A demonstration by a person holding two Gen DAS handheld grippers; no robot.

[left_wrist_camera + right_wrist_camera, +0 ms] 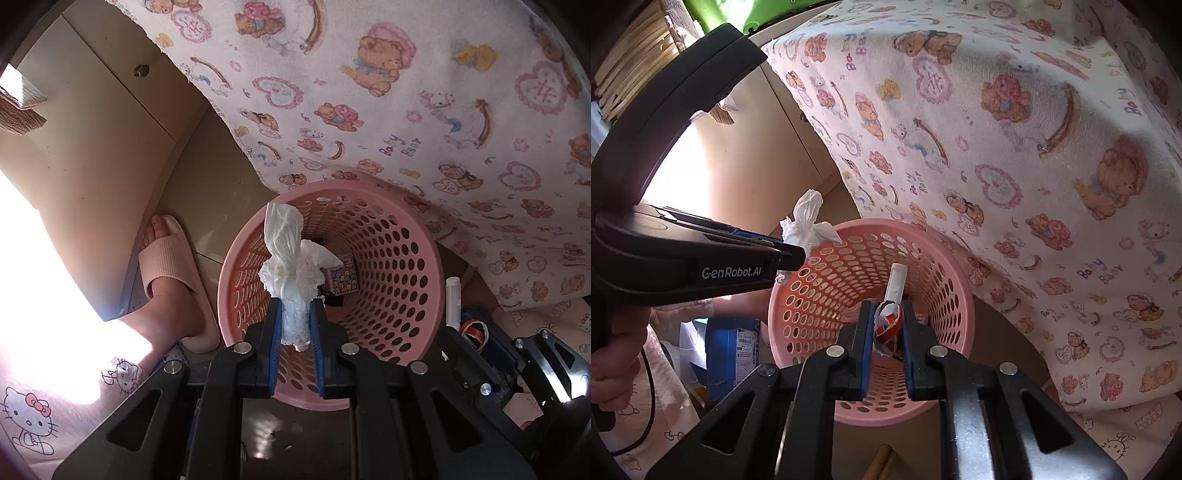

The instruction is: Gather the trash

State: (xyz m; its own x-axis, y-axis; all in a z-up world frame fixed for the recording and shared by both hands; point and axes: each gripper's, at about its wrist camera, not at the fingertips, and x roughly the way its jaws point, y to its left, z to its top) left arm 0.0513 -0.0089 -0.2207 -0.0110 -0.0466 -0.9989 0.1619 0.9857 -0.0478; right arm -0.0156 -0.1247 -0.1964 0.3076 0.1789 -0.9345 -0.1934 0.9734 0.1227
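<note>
A crumpled white tissue (291, 280) is clamped between the blue pads of the left gripper (295, 332), and it is held directly above the open mouth of the pink perforated basket (402, 236), with most of the wad sticking out past the fingertips. A rolled wrapper with a white tube end and a red-and-white printed part (891, 317) is pinched in the right gripper (888, 332), which is likewise poised over the basket (812, 295). Both sets of jaws are clenched on their loads; neither is released. In the basket's bottom, a small printed box (341, 277) is already seen lying, with some dark scraps beside it, so part of the collecting appears done. The 2 pieces now carried are judged to be at the drop-off stage: they are above the rim but not yet let go. What is left, by this reading, is the opening of both grippers so the tissue and wrapper fall inside. Whether more trash remains elsewhere cannot be told, since the far side is filled by a bear-print cloth (406, 110) and a slippered foot (173, 273) is seen left of the basket.
</note>
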